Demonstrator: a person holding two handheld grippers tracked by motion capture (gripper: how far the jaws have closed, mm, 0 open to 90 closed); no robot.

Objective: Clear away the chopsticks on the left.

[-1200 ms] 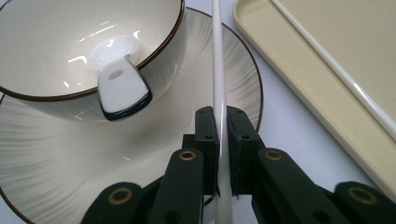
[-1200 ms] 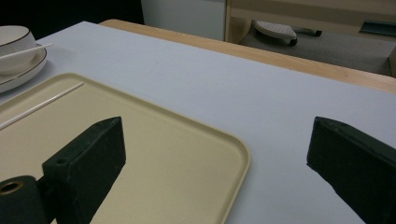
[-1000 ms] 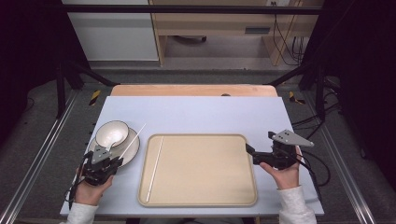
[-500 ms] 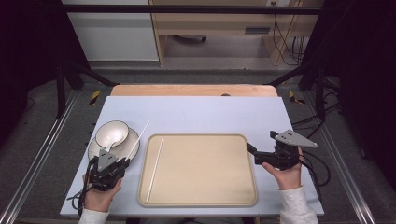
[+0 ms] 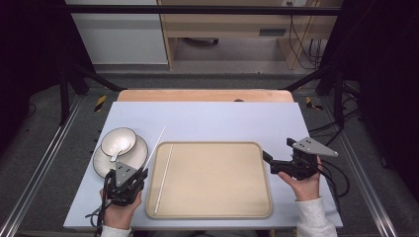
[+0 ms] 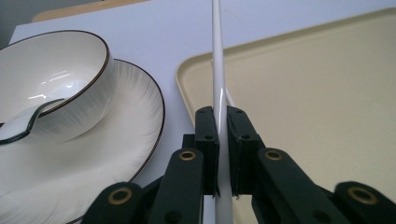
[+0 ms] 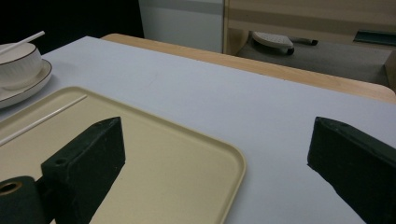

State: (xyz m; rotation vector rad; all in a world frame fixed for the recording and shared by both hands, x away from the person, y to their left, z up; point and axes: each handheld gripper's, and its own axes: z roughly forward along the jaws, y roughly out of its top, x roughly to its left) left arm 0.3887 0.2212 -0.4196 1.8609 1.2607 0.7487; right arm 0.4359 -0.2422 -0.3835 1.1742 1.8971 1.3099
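Observation:
My left gripper (image 5: 142,172) (image 6: 222,125) is shut on a thin white chopstick (image 5: 157,139) (image 6: 217,70), held near its lower end. The stick slants up and to the right, past the beige tray's (image 5: 217,147) left edge. A second white chopstick (image 5: 163,177) (image 7: 44,117) lies flat inside the tray along its left side. My right gripper (image 5: 270,163) (image 7: 217,140) is open at the tray's right rim (image 7: 236,161), with nothing between its fingers.
A white bowl (image 5: 118,140) (image 6: 60,70) with a spoon (image 6: 23,125) in it stands on a white plate (image 5: 138,157) (image 6: 121,154), left of the tray. The light blue tabletop (image 5: 222,121) reaches back to a wooden edge (image 5: 205,95).
My left gripper has moved to the right, toward the tray's left edge, carrying the chopstick with it. The right gripper has stayed in place.

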